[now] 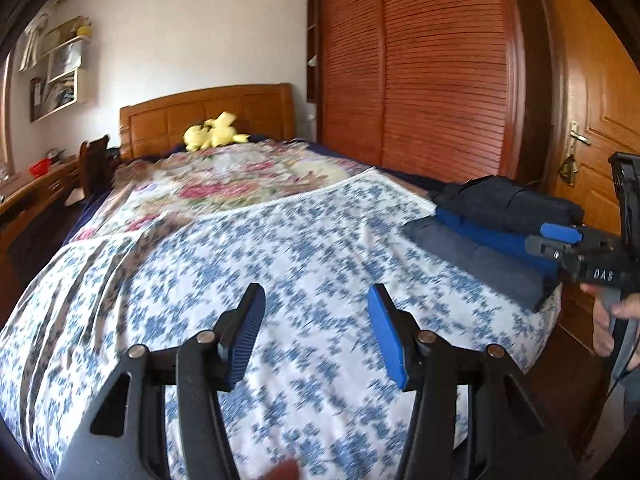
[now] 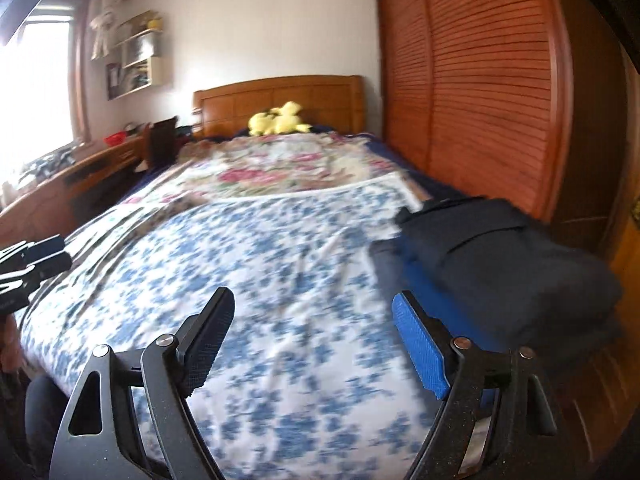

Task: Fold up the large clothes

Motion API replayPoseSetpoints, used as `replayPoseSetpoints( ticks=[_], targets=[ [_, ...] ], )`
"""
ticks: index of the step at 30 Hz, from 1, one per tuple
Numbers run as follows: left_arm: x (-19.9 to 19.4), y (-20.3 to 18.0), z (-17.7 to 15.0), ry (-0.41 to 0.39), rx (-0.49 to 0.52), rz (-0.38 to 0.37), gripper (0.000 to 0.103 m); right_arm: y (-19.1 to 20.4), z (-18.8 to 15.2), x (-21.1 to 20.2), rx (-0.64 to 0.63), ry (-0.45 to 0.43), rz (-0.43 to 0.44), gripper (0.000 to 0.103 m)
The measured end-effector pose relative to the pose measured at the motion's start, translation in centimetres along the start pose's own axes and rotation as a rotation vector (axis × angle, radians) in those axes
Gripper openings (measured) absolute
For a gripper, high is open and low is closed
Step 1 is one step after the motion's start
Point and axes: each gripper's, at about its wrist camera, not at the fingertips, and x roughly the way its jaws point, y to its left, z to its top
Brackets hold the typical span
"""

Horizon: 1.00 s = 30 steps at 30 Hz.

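Observation:
A stack of folded clothes (image 1: 496,232) lies at the bed's right edge: a dark navy piece on top, a blue one under it, a grey one at the bottom. It also shows in the right wrist view (image 2: 504,264). My left gripper (image 1: 316,300) is open and empty above the blue-flowered bedspread (image 1: 280,264). My right gripper (image 2: 314,304) is open and empty, just left of the stack; it shows in the left wrist view (image 1: 560,240) beside the stack.
The bed has a wooden headboard (image 1: 208,112) with a yellow plush toy (image 1: 214,132) at the far end. A louvred wardrobe (image 1: 420,72) and a door (image 1: 592,140) stand to the right. A desk (image 2: 72,184) runs along the left wall.

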Motion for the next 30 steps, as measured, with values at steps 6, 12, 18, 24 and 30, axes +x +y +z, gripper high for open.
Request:
replayPoseSetpoints(
  ticks=[6, 12, 18, 24, 30],
  targets=[
    [0.3, 2.6, -3.2, 0.036, -0.013, 0.067, 0.053, 4.9, -2.0, 3.5, -0.003, 0.048, 0.099, 0.083],
    [-0.1, 4.0, -7.5, 0.082, -0.027, 0.152, 0.053, 9.3, -3.7, 5.1, -0.046, 0.029, 0.147, 0.083],
    [-1.9, 5.3, -10.1, 0.107, -0.084, 0.182, 0.053, 12.3, -6.1, 5.7, -0.037, 0.052, 0.201, 0.083],
    [-5.1, 6.1, -10.9, 0.077, -0.121, 0.204, 0.053, 14.8, -7.7, 4.0, -0.033, 0.059, 0.230, 0.083],
    [-8.5, 6.6, -9.4, 0.011, -0.139, 0.208, 0.053, 16.8, -7.3, 1.5, -0.041, 0.019, 0.250, 0.083]
  ],
)
